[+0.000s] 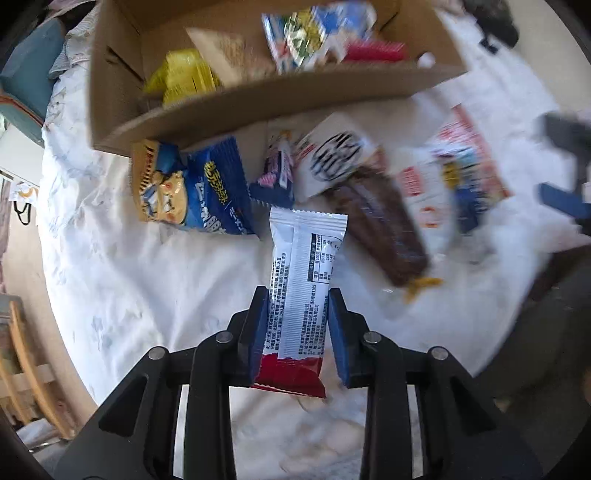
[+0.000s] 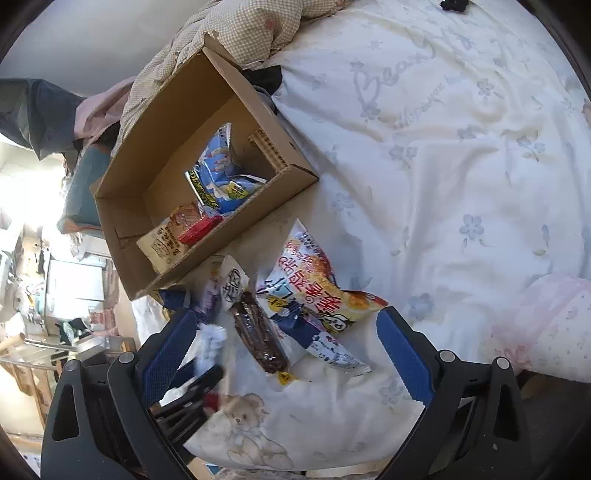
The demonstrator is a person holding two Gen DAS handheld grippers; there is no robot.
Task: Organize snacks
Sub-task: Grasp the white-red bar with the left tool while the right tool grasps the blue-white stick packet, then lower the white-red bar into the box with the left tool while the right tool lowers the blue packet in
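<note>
My left gripper (image 1: 297,291) points down at the bed, shut on a white snack bar packet with a red end (image 1: 303,280), with both blue pads against its sides. Beyond it lie a blue chip bag (image 1: 207,192), a small purple packet (image 1: 277,173), a brown bar (image 1: 380,221) and a big white-and-red bag (image 1: 450,177). The cardboard box (image 1: 258,99) behind them holds a yellow packet (image 1: 184,74) and a blue bag (image 1: 314,33). My right gripper (image 2: 286,317) hangs open above the brown bar (image 2: 258,332) and the white-and-red bag (image 2: 314,284), with the box (image 2: 236,96) beyond.
Everything rests on a white flowered bedsheet (image 2: 443,166). A checked quilt (image 2: 240,29) is bunched behind the box. A pink plastic bag (image 2: 554,325) lies at the right. A bear-print cloth (image 2: 258,424) is under my right gripper. Wooden furniture (image 1: 22,350) stands beside the bed.
</note>
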